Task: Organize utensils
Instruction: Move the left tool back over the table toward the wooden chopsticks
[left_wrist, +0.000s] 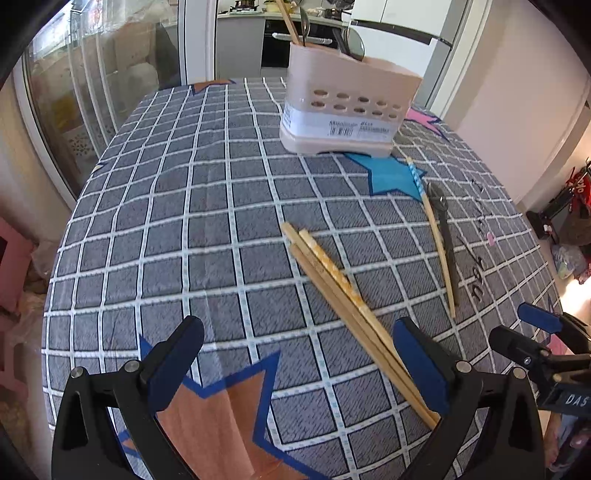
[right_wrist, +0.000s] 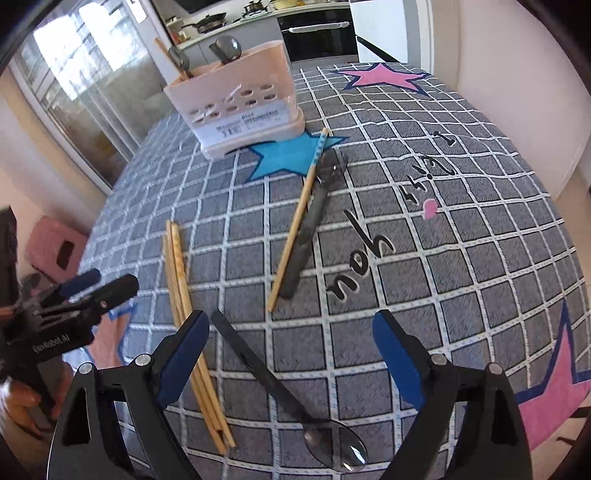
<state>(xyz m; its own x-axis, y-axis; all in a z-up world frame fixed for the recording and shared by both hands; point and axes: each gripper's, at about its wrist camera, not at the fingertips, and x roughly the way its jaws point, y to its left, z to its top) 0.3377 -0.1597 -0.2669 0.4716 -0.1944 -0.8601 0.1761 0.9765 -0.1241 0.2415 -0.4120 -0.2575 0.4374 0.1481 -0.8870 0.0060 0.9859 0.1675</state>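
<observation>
Here, both grippers hang wide apart, holding nothing. Left gripper (left_wrist: 295, 365): chopstick bundle (left_wrist: 343, 295) just inside its right finger. Right gripper (right_wrist: 291, 354): spoon (right_wrist: 295, 398) between fingers. Caddy (left_wrist: 343, 107) far ahead, bare cloth between.

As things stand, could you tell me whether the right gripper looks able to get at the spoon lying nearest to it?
Probably yes. The right gripper is open, and the spoon lies flat on the tablecloth between its fingers, uncovered. The chopsticks lie just beside its handle.
</observation>
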